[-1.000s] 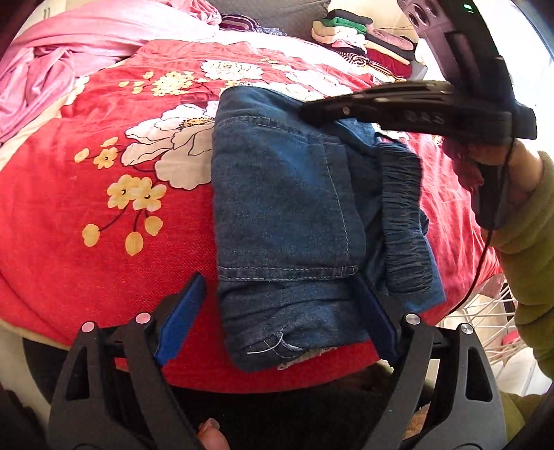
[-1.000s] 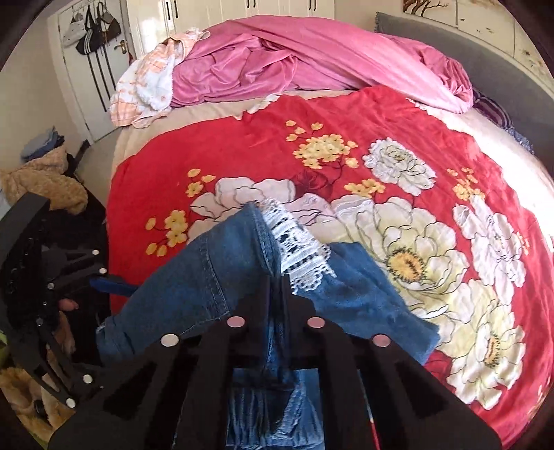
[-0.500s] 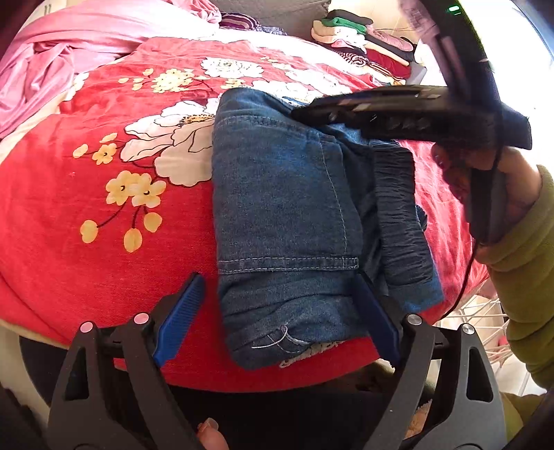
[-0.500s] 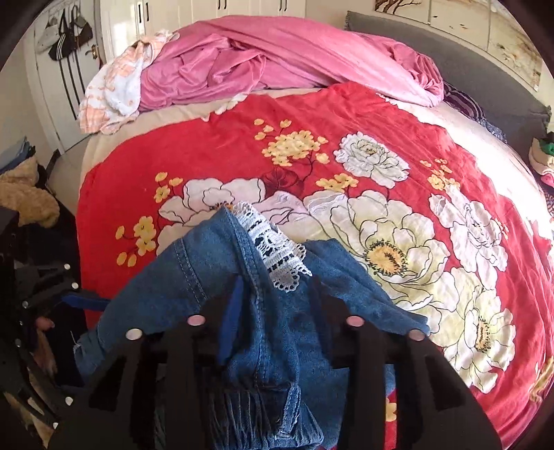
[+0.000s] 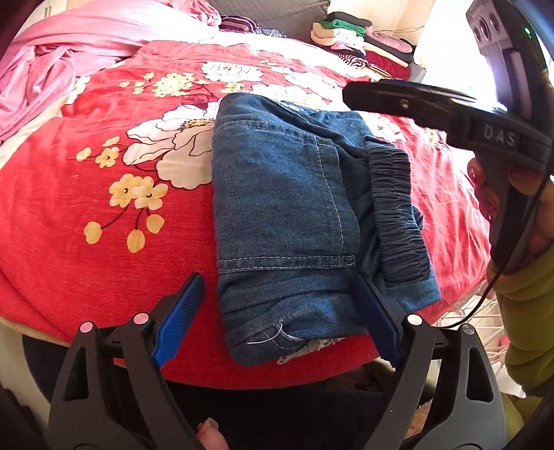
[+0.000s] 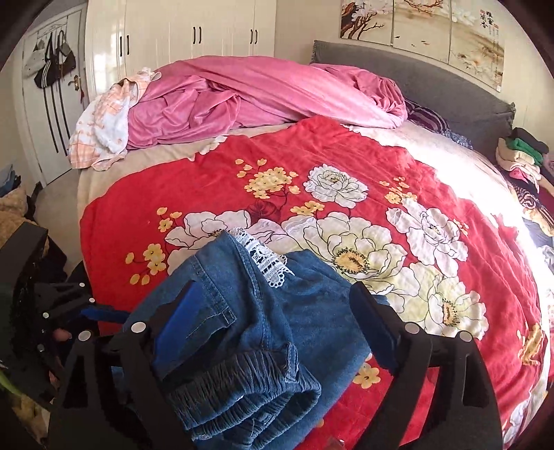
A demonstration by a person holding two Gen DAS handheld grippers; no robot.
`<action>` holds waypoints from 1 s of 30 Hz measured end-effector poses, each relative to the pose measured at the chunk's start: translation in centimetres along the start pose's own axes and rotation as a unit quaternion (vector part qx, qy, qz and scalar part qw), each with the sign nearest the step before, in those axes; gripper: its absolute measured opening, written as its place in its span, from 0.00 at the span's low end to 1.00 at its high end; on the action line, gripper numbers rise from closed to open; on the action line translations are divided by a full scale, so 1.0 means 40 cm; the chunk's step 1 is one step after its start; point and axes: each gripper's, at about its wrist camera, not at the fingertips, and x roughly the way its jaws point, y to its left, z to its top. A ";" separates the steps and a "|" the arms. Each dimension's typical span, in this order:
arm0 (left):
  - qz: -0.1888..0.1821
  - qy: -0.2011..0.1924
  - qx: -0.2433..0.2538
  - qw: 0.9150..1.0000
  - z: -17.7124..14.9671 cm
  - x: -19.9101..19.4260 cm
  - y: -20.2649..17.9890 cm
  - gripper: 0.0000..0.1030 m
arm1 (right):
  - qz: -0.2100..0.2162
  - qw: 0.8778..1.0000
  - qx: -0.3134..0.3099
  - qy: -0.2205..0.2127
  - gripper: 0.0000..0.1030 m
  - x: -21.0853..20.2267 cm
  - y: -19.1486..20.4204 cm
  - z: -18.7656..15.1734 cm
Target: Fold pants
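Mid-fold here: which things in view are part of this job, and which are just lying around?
Job:
- denim pants, folded on the red floral blanket
- left gripper, open
- right gripper, open

Lying about:
- pink bedding
- checked towel
- stacked clothes
- white wire basket

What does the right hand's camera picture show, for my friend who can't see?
Folded blue denim pants with white lace trim lie on a red flowered blanket, between the wide-open fingers of the right gripper. Behind them sits a heap of pink bedding and white wardrobe doors.
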 end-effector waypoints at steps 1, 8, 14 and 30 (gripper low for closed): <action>-0.001 -0.002 0.001 1.000 0.000 -0.004 0.000 0.77 | -0.005 1.000 0.005 -0.003 0.90 -0.008 0.002 -0.003; -0.002 -0.021 0.003 1.000 0.008 -0.043 -0.004 0.78 | -0.057 0.998 0.022 -0.022 0.93 -0.061 0.002 -0.027; 0.007 -0.046 -0.006 0.999 0.027 -0.087 0.003 0.81 | -0.072 0.996 0.039 -0.023 0.93 -0.093 -0.018 -0.048; 0.034 -0.056 -0.015 0.998 0.060 -0.108 0.020 0.86 | -0.066 0.995 0.075 -0.027 0.93 -0.142 -0.042 -0.110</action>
